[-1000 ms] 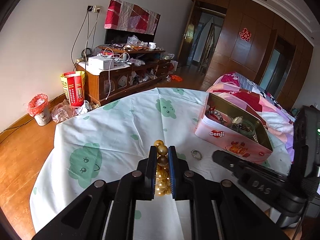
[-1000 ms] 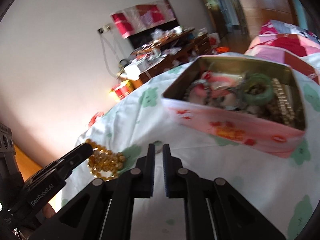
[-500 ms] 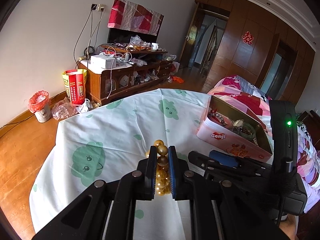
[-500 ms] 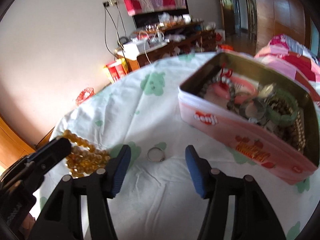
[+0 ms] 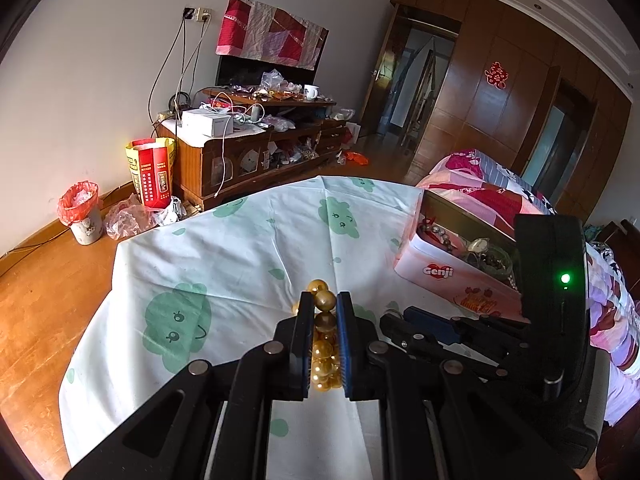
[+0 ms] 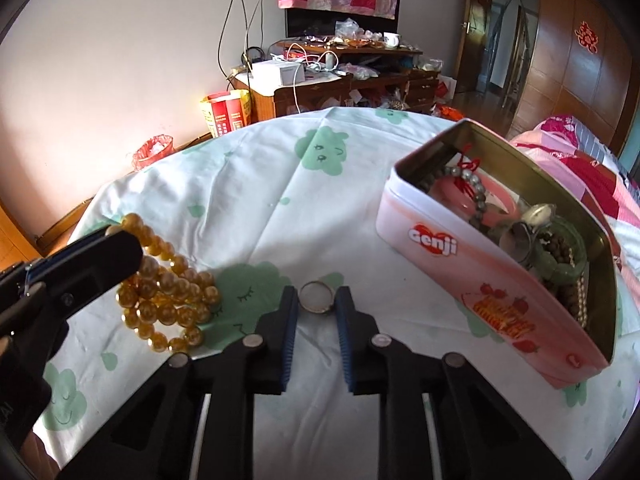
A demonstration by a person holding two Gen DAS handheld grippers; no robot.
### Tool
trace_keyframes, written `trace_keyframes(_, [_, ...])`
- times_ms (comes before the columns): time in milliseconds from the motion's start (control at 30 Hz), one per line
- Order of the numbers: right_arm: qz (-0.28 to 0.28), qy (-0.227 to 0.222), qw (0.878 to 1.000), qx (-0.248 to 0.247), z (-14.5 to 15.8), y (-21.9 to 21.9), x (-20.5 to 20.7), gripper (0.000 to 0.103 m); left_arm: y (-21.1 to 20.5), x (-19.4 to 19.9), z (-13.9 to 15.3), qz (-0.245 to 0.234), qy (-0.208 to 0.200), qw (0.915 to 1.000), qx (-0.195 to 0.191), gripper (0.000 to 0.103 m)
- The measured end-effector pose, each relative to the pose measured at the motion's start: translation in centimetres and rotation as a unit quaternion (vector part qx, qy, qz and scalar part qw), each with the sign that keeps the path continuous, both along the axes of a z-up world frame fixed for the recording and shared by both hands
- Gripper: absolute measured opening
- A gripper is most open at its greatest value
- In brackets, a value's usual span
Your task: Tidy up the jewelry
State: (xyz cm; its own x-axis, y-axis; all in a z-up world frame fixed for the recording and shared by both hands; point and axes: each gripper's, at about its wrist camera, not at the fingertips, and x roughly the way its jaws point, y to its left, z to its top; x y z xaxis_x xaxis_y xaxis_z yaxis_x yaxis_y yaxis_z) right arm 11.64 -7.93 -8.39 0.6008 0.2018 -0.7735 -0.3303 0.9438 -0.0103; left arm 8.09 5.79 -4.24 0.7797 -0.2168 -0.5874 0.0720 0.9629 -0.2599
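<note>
Beads pinched, ring framed beside the tin
The left gripper (image 5: 325,306) is clamped on the gold beads (image 6: 168,288); the right gripper (image 6: 317,300) is spread around the flat-lying ring (image 6: 317,297), seemingly untouched, with open cloth (image 6: 260,184) beyond and the tin (image 6: 472,248) rightward

gold bead necklace (image 6: 168,292) heaped on cloth, silver ring (image 6: 316,297) flat nearby, open pink tin (image 6: 496,256) of jewelry

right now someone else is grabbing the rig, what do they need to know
Left gripper: shut on the gold bead necklace, most of which lies piled on the cloud-print cloth.
Right gripper: open, jaws either side of the silver ring on the cloth, not yet closed on it.
Genji tin: lid off, to the right, already holding bracelets and beads.
Left to do: grip the ring, put ring and necklace into the tin.
</note>
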Motion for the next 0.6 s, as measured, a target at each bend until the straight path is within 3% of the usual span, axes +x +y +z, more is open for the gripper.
trace_keyframes(167, [-0.010, -0.001, 0.999, 0.038, 0.3, -1.3, -0.6, 0.022, -0.2, -0.1, 0.1, -0.003, 0.000, 1.0000, 0.009, 0.010])
trace_keyframes(367, [-0.040, -0.040, 0.989, 0.138, 1.8, -5.5, -3.1, 0.022, -0.5, -0.3, 0.4, -0.012, -0.007, 0.9998, 0.014, 0.010])
trace_keyframes(600, [-0.088, -0.104, 0.973, 0.184, 4.1, -8.9, -5.1, 0.022, -1.0, -1.3, 1.6, -0.032, -0.035, 0.9988, 0.010, 0.010])
